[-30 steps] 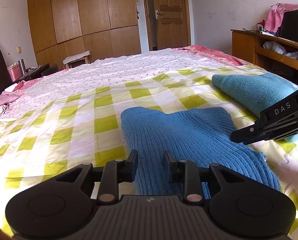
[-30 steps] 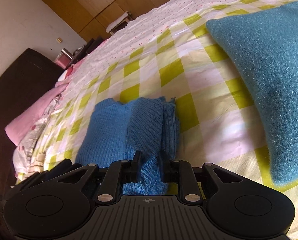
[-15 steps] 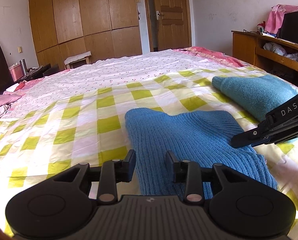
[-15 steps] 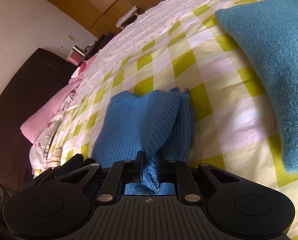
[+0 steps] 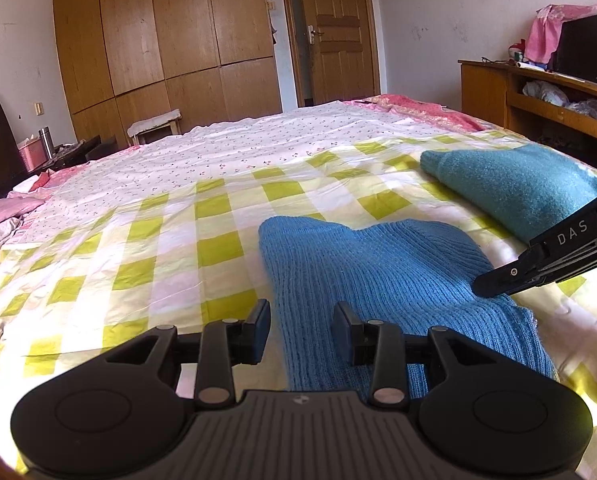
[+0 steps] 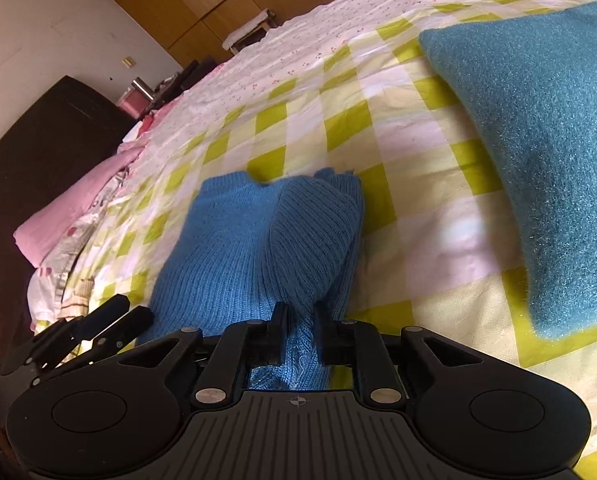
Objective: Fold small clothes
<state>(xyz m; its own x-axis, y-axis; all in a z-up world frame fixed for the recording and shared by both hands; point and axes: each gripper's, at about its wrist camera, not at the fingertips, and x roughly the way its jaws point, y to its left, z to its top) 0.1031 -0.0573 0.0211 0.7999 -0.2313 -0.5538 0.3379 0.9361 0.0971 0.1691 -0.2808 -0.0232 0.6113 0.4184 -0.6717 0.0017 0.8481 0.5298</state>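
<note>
A bright blue knit sweater [image 5: 370, 272] lies partly folded on the checked bedspread, and also shows in the right wrist view [image 6: 266, 248]. My left gripper [image 5: 300, 330] is open, its jaws over the sweater's near left edge, holding nothing. My right gripper [image 6: 298, 336] is shut on a bunched fold of the sweater's near edge. The right gripper's body [image 5: 554, 256] shows at the right of the left wrist view, at the sweater's right side. The left gripper [image 6: 90, 328] shows at the lower left of the right wrist view.
A folded teal sweater [image 5: 514, 192] lies on the bed to the right, also in the right wrist view [image 6: 546, 128]. A pink pillow [image 6: 66, 216] lies at the bed's left. A wooden shelf [image 5: 538, 104] stands beyond the right edge, wardrobes [image 5: 158, 40] behind.
My left gripper has pulled back and its jaws have opened wider. My right gripper has stayed shut on the sweater's fold and drawn it slightly nearer.
</note>
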